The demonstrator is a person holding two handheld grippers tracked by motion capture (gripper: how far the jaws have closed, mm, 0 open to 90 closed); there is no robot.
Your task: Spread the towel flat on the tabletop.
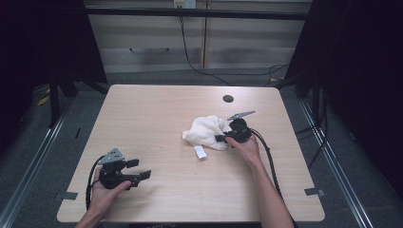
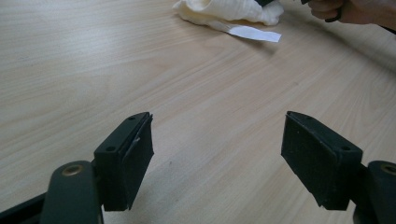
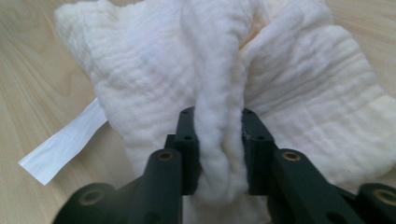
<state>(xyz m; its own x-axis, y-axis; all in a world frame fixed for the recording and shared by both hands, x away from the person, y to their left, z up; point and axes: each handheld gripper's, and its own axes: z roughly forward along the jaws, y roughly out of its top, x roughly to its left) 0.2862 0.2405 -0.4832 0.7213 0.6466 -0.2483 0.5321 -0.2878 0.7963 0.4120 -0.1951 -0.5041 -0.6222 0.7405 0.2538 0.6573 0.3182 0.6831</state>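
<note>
Item one: your right gripper (image 1: 223,138), held in your right hand (image 1: 247,147). Its jaws are clamped on a thick fold of the white cloth (image 3: 224,79), which stands up between them in the right gripper view; the rest of the cloth bunches beyond and to either side of the jaw tips, lying on the table (image 1: 157,114).

Item two: the cloth's white label (image 3: 63,142), flat on the wood, out to the left of your right jaws and just beside the cloth's edge.

Item three: your left gripper (image 1: 138,169), in your left hand (image 1: 107,190). Its jaws stand wide apart with bare tabletop between them. The cloth (image 2: 224,11) and label (image 2: 254,33) lie well ahead of these jaws, slightly towards the right-hand one.
</note>
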